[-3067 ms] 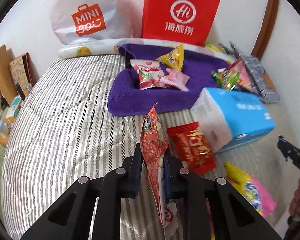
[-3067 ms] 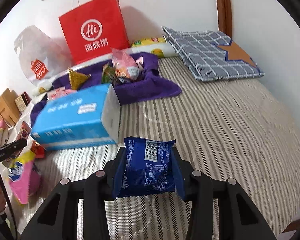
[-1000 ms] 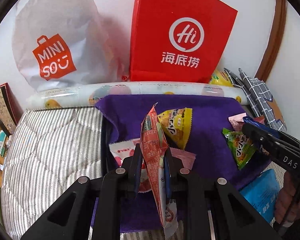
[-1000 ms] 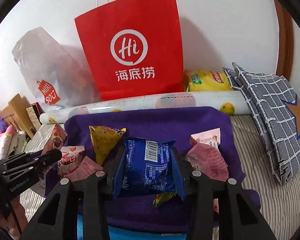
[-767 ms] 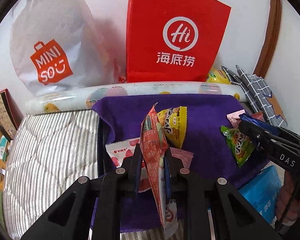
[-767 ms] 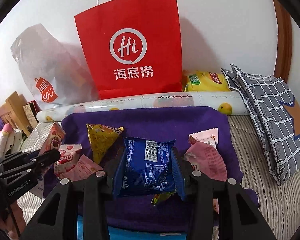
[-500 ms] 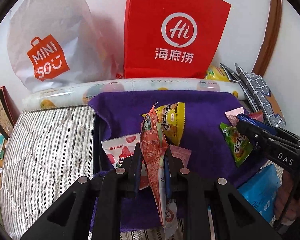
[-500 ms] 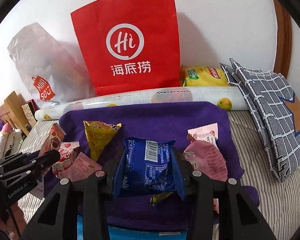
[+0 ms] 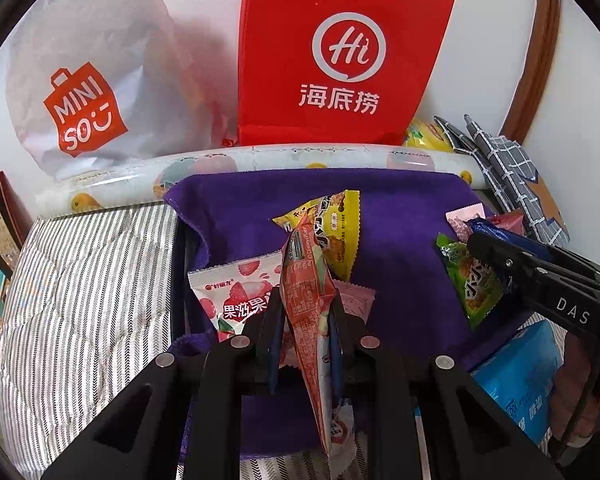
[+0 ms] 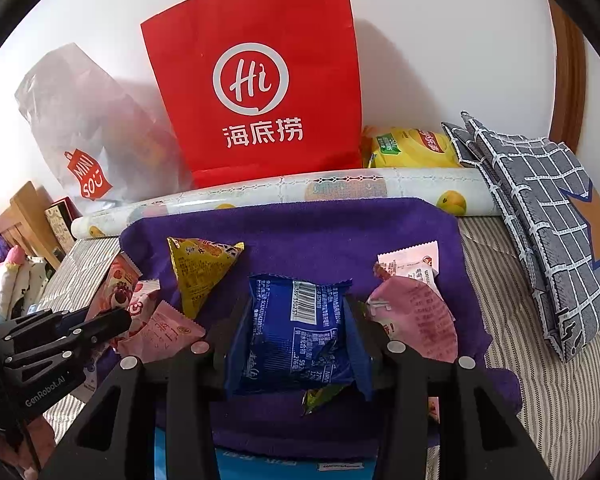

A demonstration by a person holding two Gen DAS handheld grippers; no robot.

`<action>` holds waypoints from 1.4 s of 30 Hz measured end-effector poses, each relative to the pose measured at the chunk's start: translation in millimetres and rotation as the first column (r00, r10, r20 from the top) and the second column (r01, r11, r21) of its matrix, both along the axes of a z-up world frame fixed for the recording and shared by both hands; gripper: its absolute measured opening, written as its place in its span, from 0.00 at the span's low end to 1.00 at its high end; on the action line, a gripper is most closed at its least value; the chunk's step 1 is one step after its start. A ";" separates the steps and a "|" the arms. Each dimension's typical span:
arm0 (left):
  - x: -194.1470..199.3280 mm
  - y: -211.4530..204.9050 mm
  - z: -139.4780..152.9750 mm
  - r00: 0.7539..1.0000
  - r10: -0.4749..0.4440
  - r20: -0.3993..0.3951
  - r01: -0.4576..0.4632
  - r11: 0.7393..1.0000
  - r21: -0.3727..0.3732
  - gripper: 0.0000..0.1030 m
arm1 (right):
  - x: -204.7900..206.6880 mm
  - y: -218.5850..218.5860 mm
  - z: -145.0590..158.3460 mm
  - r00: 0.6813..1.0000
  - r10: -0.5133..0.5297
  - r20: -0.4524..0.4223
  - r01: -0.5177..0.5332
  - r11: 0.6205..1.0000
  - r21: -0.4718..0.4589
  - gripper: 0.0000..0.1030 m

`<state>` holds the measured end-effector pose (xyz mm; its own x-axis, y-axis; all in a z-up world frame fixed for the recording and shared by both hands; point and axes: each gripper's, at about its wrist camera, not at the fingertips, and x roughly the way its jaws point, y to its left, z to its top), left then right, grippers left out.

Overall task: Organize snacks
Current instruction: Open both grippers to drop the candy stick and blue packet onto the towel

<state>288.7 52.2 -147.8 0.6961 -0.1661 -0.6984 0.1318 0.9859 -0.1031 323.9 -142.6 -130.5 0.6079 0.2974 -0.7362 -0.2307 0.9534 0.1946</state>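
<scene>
Delivery step: your left gripper (image 9: pixel 303 316) clamps the red packet (image 9: pixel 306 280), right gripper (image 10: pixel 294 334) the blue packet (image 10: pixel 296 332); next, release both onto the purple towel (image 10: pixel 320 236) at 12 o'clock.

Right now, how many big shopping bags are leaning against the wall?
2: the red bag in the middle, and the white Miniso bag right beside it. More could be hidden behind them.

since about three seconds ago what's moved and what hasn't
Both tongs carried their packets from the striped bedding up over the purple towel. Unchanged: the left tongs clamp the red packet, the right tongs the blue packet; nothing released.
</scene>
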 end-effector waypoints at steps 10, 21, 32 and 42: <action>0.4 -2.1 -2.8 1.000 -0.006 -0.012 0.006 1.000 0.001 0.20 | 0.5 -0.4 0.1 1.000 0.000 0.000 0.000 1.000 0.000 0.42; 2.5 -0.3 -5.2 0.999 -0.015 -0.029 0.014 1.000 -0.020 0.21 | -3.8 3.0 1.4 1.000 0.024 0.016 -0.024 1.000 -0.006 0.43; 2.6 -0.4 -5.9 0.999 -0.014 -0.032 0.013 1.000 -0.026 0.21 | -4.6 4.7 2.3 0.999 0.036 0.023 -0.035 0.999 -0.012 0.45; -1.1 0.1 -0.5 1.000 -0.007 -0.004 0.007 0.999 -0.038 0.33 | -9.0 6.5 6.6 0.998 0.040 0.051 -0.040 0.999 -0.016 0.48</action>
<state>287.6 52.3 -148.2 0.6918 -0.1979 -0.6944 0.1383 0.9802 -0.1415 314.9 -136.1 -123.8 0.6327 0.3114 -0.7090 -0.2780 0.9459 0.1673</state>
